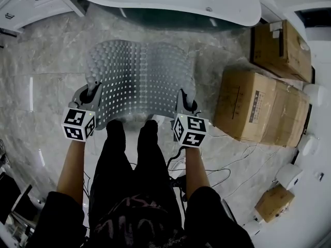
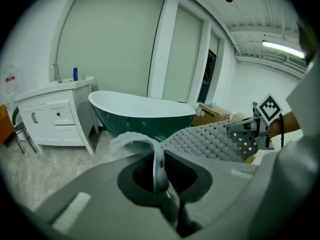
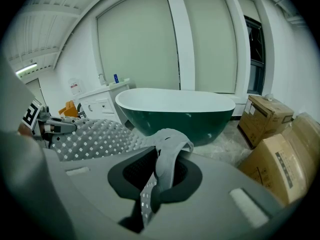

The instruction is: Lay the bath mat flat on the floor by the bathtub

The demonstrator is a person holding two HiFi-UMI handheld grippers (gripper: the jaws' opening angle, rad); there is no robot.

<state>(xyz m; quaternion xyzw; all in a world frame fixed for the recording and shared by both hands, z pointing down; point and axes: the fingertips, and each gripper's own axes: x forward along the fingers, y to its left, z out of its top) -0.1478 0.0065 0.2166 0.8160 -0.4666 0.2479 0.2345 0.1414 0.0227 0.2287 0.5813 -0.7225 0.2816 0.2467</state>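
A grey studded bath mat hangs spread between my two grippers above the marble floor, its far edge towards the green-and-white bathtub. My left gripper is shut on the mat's near left corner. My right gripper is shut on the near right corner. In the left gripper view the mat edge is pinched between the jaws, and the bathtub stands ahead. In the right gripper view a fold of the mat is clamped in the jaws, with the bathtub beyond.
Cardboard boxes stand on the floor to the right of the mat, another box beside the tub's end. A white vanity cabinet stands left of the tub. Cables trail over the floor near the person's legs.
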